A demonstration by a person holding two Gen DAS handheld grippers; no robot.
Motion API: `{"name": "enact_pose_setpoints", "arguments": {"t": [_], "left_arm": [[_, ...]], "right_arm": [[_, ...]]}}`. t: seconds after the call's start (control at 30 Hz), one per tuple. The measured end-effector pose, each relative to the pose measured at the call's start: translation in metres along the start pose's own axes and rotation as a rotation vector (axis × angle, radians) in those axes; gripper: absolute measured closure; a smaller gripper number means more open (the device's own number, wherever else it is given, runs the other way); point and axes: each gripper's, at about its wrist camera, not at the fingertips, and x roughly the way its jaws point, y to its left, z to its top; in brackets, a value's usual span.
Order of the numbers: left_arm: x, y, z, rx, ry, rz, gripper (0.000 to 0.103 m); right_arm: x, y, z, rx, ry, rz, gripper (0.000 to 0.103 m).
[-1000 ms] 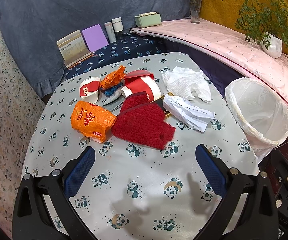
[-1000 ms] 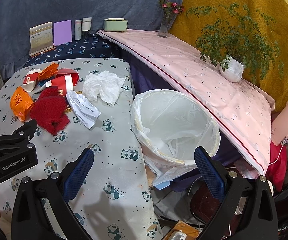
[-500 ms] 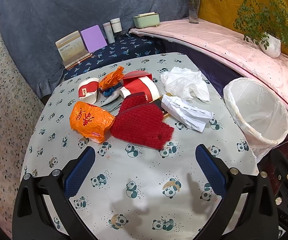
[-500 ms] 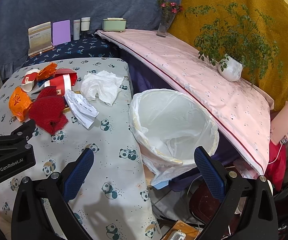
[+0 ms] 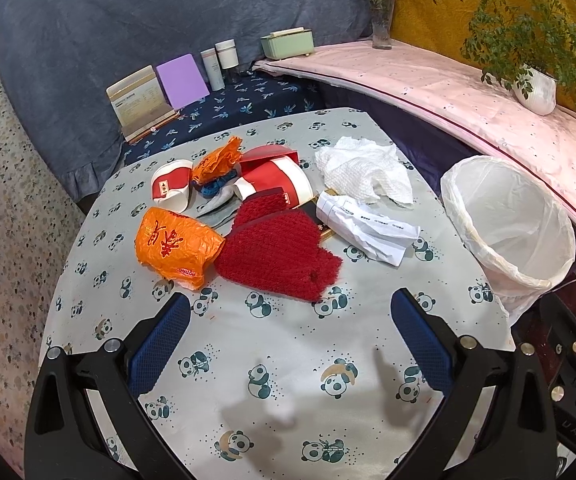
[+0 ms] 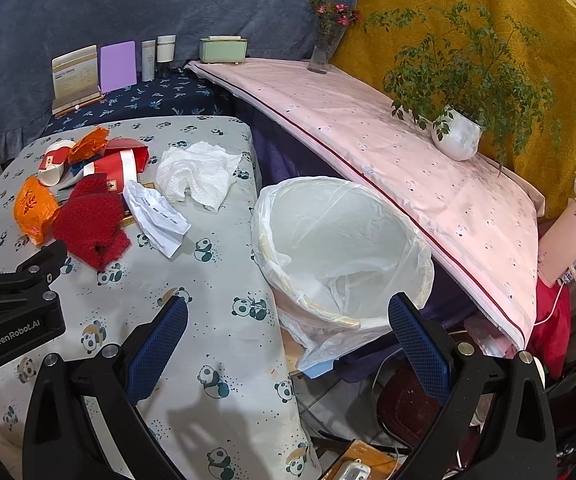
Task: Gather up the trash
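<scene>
Both tools hang released over the panda-print worktop (image 5: 288,360), with the trash lying untouched.

The left tool (image 5: 290,332) gapes wide and empty near the red fuzzy cloth (image 5: 275,252), which lies between the orange plastic bag (image 5: 175,244) and the crumpled paper (image 5: 368,228); a white tissue (image 5: 364,172) lies just beyond them. The right tool (image 6: 288,336), equally spread, hovers at the worktop's edge before the white-lined bin (image 6: 340,248), which stands beside the worktop.
</scene>
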Motion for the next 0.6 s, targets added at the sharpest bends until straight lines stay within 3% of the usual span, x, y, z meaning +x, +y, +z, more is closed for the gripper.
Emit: {"name": "enact_pose_setpoints", "arguments": {"t": [0.4,0.6], "left_arm": [[-0.002,0.004,0.003,-0.008,-0.044,-0.019,0.007],[0.008,0.015,0.006,-0.036,-0.017,-0.028,0.007]], "right_arm": [[0.002,0.000,0.003,0.016,-0.014,-0.026,0.007],[0.006,0.005,0.010,0.025,-0.031,-0.031,0.007]]}}
